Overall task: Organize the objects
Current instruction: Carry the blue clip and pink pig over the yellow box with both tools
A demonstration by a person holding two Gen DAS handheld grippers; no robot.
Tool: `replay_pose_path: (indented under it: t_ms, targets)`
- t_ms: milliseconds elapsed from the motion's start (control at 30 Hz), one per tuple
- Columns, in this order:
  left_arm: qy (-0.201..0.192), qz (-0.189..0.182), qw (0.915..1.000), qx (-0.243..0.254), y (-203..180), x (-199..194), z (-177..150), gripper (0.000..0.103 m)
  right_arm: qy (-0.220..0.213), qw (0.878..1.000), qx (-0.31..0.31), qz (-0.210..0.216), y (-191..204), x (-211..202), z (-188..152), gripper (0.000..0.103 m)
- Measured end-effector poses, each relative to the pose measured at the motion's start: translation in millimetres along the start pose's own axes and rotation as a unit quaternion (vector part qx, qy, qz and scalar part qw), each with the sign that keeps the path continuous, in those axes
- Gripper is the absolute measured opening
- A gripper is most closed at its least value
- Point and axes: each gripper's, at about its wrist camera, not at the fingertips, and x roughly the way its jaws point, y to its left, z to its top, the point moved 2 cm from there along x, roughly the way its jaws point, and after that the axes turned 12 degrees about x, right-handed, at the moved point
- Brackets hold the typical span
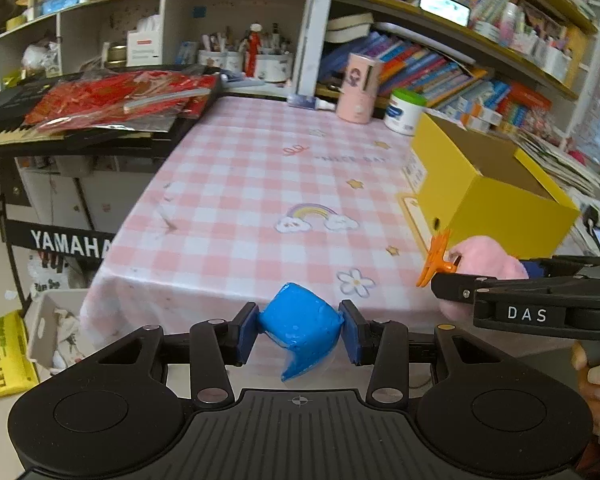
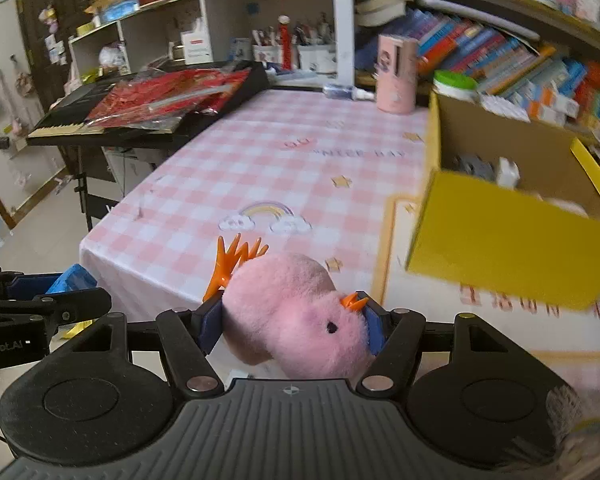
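Observation:
My left gripper is shut on a blue squashy block, held in the air just before the near edge of the pink checked table. My right gripper is shut on a pink plush chick with orange feet and beak, also over the near edge. The same chick shows at the right of the left wrist view, and the blue block at the left of the right wrist view. An open yellow box with a few small things inside stands on the table's right side; the yellow box appears in both views.
A keyboard under red packets stands left of the table. A pink cylinder and a white jar with a green lid stand at the far edge, before bookshelves. A white bin and a yellow bag lie on the floor at the left.

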Motion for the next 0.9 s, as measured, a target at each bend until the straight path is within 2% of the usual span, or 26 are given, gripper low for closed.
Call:
replay_pose_path:
  t_ms: [367, 600, 900]
  targets:
    - [-0.008, -0.059, 0.9969, 0.052, -36, 3, 7, 0.042, -0.002, 0.997, 0.064, -0.052, -41, -32, -25, 0.064]
    - [-0.010, -0.107, 0.9898, 0.094, -72, 13, 15, 0.042, -0.010, 0.989, 0.111, -0.098, -76, -54, -38, 0.064]
    - [-0.008, -0.144, 0.9807, 0.132, -111, 25, 26, 0.042, -0.022, 0.978, 0.153, -0.137, -112, -76, -51, 0.064]
